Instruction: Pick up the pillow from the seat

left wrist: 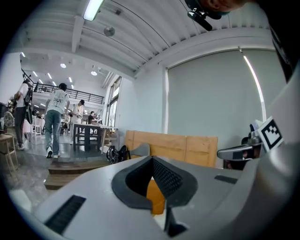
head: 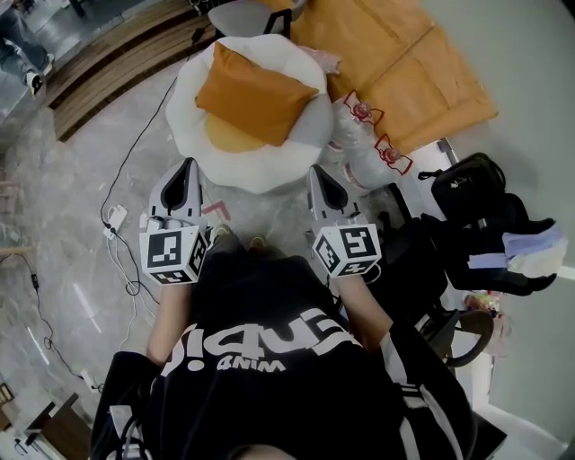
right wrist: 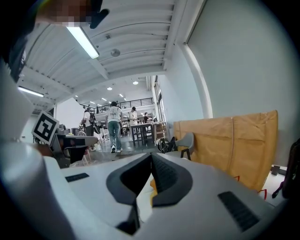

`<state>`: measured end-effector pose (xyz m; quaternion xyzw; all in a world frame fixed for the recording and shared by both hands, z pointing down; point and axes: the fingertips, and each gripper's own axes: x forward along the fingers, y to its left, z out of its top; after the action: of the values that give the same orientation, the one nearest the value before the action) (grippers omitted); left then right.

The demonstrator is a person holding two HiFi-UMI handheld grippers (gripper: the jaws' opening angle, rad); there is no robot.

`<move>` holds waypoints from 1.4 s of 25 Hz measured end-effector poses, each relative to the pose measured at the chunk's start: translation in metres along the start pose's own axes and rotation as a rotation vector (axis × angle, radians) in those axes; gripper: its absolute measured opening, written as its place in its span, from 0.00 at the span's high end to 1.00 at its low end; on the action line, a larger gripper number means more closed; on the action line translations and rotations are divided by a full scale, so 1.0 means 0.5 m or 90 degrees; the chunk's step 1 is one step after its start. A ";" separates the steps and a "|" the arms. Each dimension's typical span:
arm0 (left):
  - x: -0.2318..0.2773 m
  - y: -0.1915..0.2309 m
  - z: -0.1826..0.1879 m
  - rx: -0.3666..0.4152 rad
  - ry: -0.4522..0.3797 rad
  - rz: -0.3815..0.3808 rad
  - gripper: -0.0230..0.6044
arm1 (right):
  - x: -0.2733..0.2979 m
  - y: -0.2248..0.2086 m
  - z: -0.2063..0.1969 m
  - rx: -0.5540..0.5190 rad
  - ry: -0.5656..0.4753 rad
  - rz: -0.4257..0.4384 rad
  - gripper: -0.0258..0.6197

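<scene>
An orange square pillow (head: 254,97) lies tilted on a round white flower-shaped seat (head: 247,166) on the floor. My left gripper (head: 187,168) hovers just short of the seat's near left edge, jaws shut and empty. My right gripper (head: 319,173) hangs at the seat's near right edge, also shut with nothing in it. Through the left gripper's jaws a sliver of the orange pillow (left wrist: 156,197) shows ahead. Between the right gripper's jaws a bit of orange pillow (right wrist: 152,187) and white seat shows.
Tan wrapped panels (head: 395,63) lean behind the seat, beside a grey chair (head: 252,16). Plastic bags (head: 364,144) lie right of the seat. A black bag (head: 467,184) and clothes sit at the right. Cables and a power strip (head: 117,216) trail on the floor at left. People walk far off (left wrist: 54,119).
</scene>
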<state>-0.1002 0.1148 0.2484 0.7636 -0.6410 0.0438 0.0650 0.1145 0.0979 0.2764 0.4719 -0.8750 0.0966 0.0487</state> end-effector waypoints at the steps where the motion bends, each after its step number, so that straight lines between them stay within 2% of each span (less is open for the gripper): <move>1: 0.003 0.003 0.000 0.000 0.000 0.001 0.95 | 0.006 0.000 -0.001 0.001 0.001 0.000 0.93; 14: 0.108 0.058 0.003 0.004 0.006 -0.020 0.95 | 0.095 -0.023 0.001 0.002 -0.006 -0.031 0.93; 19: 0.173 0.098 0.004 0.004 0.020 -0.032 0.95 | 0.151 -0.039 0.021 -0.003 -0.027 -0.068 0.93; 28: 0.333 0.180 0.019 0.013 0.037 -0.052 0.95 | 0.319 -0.055 0.023 0.017 -0.002 -0.060 0.93; 35: 0.467 0.238 0.039 0.023 0.041 -0.078 0.95 | 0.456 -0.093 0.051 0.027 -0.003 -0.083 0.93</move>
<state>-0.1768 -0.1354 0.2692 0.8004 -0.5900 0.0757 0.0742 0.0278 -0.1187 0.2972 0.5291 -0.8403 0.1102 0.0428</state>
